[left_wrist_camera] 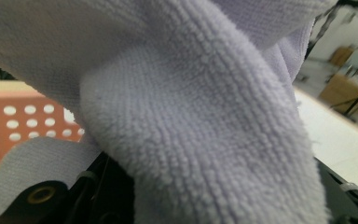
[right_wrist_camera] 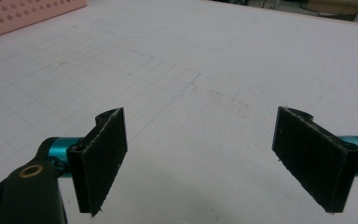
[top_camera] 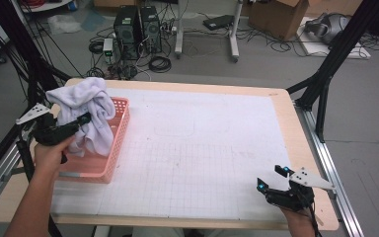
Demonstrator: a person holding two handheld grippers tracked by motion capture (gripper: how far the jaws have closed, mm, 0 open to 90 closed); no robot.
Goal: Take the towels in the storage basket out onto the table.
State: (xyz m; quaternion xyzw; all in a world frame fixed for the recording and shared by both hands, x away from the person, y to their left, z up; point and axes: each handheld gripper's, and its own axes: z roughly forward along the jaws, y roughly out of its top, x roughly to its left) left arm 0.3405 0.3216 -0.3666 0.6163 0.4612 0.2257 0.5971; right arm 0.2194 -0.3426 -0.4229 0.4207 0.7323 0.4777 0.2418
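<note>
Above the pink basket (top_camera: 112,148): lavender towel (top_camera: 86,116), clamped in left gripper (top_camera: 81,120); to be lifted clear of the rim before moving. Right gripper (top_camera: 271,178): jaws apart, idle.

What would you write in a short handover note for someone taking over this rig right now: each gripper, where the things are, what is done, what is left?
Left gripper: shut on the lavender towel, holding it bunched above the pink basket at the table's left edge.
Right gripper: open, holding nothing, low over the white grid mat near the right front corner.
Done: towel gripped and lifted.
Left: probably either lower it fully into the basket or carry it out onto the mat; the pictures do not settle which.
</note>
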